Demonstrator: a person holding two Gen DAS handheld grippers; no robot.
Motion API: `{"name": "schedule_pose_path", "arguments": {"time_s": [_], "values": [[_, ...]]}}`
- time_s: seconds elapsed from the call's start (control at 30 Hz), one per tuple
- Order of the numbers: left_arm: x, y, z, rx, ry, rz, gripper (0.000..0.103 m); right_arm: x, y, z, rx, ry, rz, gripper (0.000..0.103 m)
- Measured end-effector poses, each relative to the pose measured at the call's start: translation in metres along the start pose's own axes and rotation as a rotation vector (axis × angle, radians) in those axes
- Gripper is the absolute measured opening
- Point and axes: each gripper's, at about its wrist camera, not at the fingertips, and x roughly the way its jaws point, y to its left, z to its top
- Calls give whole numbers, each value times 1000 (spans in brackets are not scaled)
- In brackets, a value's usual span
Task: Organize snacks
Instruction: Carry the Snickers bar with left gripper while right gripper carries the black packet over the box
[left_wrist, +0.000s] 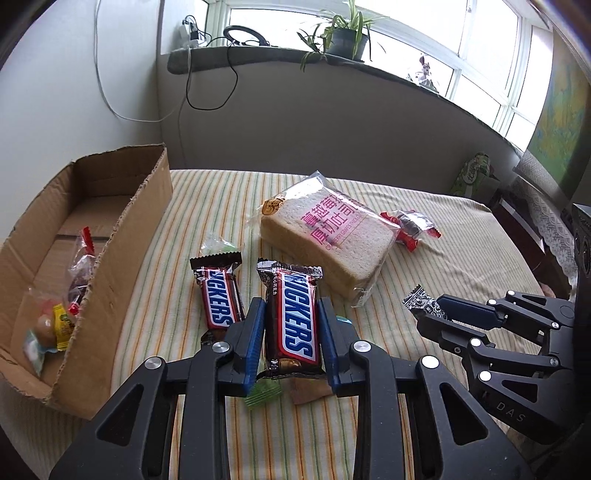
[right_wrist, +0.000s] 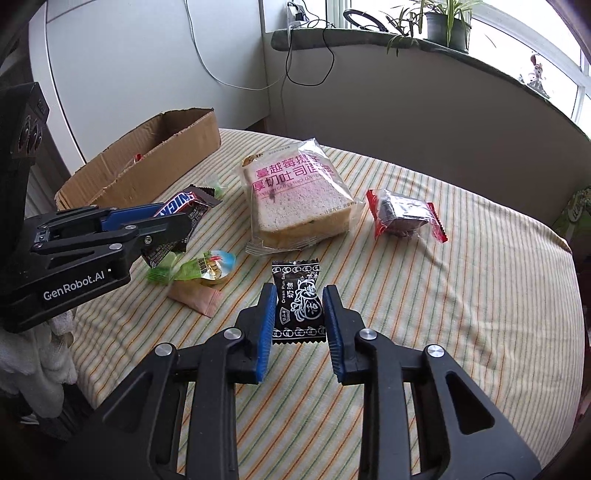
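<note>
Two grippers work over a table (right_wrist: 461, 295) spread with a striped cloth, and the biggest thing on it is the torn cardboard box (left_wrist: 122, 258) at the left edge, which already holds a few wrapped sweets (left_wrist: 55, 325) in its near corner. Next in size is the bagged slab of sliced bread (left_wrist: 328, 240) lying flat near the middle, with a red-ended clear packet (right_wrist: 404, 214) just beside it on the right. The left gripper (left_wrist: 291, 325) has its blue pads pressed against both long sides of a Snickers bar (left_wrist: 295, 317), clamped on it above the cloth (the right wrist view shows the bar tilted up off the table). A second Snickers bar (left_wrist: 219, 295) lies on the cloth just left of it. The right gripper (right_wrist: 300, 314) is clamped likewise on a small black plum-candy sachet (right_wrist: 297, 304). Under the left gripper sit a green sweet wrapper (right_wrist: 166, 271) and a tan packet (right_wrist: 195, 299), touching each other.
</note>
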Motion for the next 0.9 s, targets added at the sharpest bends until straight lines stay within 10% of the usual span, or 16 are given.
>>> {"name": "schedule_pose_path", "arguments": {"time_s": [0.9], "values": [[-81,80,-8,-124,-160,12,27,-29,91,59,-99,-109,40,27]]}}
